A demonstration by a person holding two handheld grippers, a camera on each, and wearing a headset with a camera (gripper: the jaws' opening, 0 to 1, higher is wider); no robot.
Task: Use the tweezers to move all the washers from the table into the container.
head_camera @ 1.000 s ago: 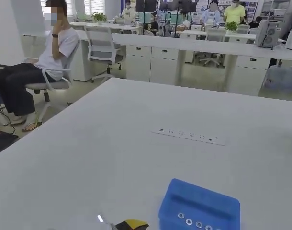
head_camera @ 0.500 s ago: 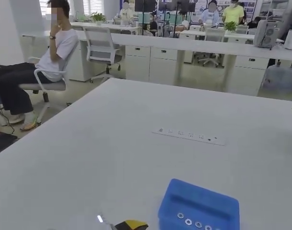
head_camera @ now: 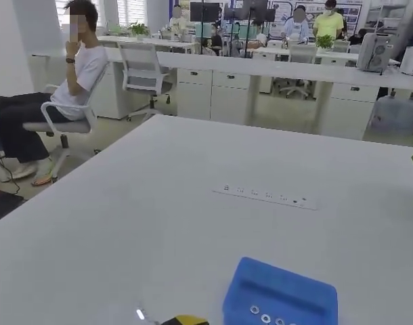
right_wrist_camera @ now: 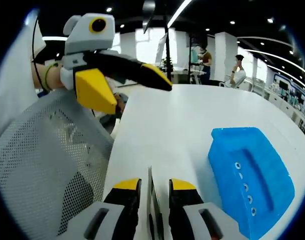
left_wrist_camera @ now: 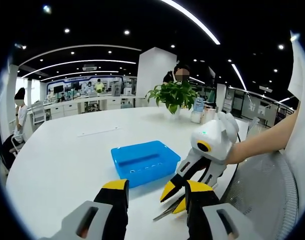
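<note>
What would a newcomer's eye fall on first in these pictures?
The bright blue container stands out on the white table, close to the person, with a row of small washers lying inside it. Beside it, the right gripper clamps thin metal tweezers between its yellow-tipped jaws, and the left gripper is held open.

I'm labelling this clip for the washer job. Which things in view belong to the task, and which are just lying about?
Part of the job:
- tweezers, pinched in the right claw
- washers, in a row in the blue container
- left claw, open

Just about:
- power strip on the table
- potted plant
- seated person beyond the table
</note>
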